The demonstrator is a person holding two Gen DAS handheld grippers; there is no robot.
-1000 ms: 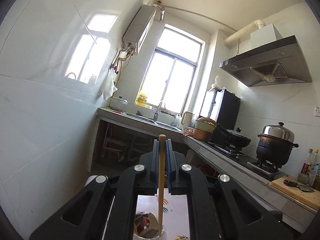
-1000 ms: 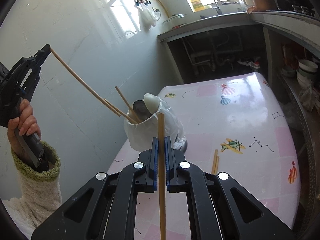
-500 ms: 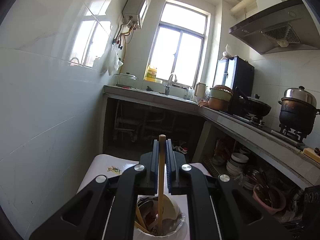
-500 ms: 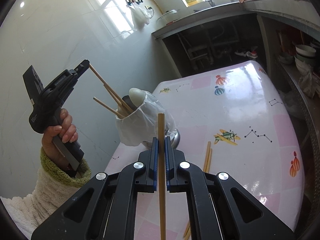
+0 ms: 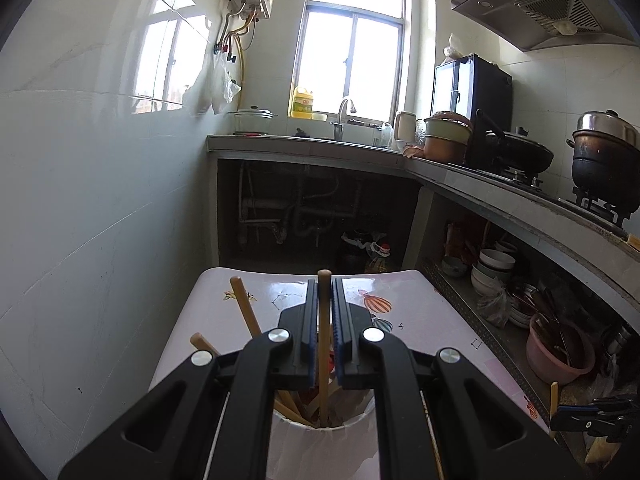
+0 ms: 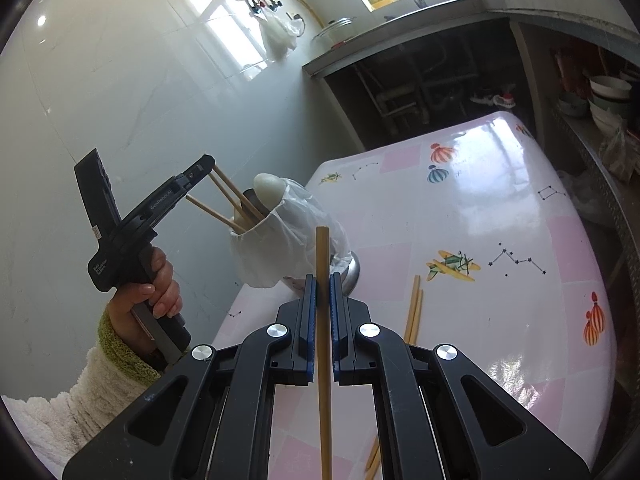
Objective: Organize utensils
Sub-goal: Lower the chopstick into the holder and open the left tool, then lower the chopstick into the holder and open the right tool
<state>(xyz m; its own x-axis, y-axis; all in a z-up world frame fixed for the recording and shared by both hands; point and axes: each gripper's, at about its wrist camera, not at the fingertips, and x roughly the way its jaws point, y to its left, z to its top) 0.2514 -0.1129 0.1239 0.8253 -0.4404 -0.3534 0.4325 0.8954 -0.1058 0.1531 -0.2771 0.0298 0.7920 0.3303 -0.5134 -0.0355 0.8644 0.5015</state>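
Chopsticks everywhere on this one. My left gripper [image 5: 323, 304] is clamped tight on a single wooden chopstick [image 5: 323, 344], and its lower end is down inside the utensil holder [image 6: 276, 240], a cup wrapped in a white plastic bag standing on the bench [image 6: 500, 208] near the wall side. From the right wrist view I can see that left gripper [image 6: 208, 162] held up and to the left of the holder, with the stick angled into the cup alongside a couple of other chopsticks and a white spoon [image 6: 267, 188]. My right gripper [image 6: 322, 292] is also squeezed shut on its own chopstick [image 6: 322, 320], which stands roughly upright between the pads, hanging over the bench just in front of the holder. Two loose chopsticks [image 6: 414, 308] lie side by side on the pink patterned bench top, just right of my right gripper, and more stick ends [image 6: 374, 456] peek out lower down.
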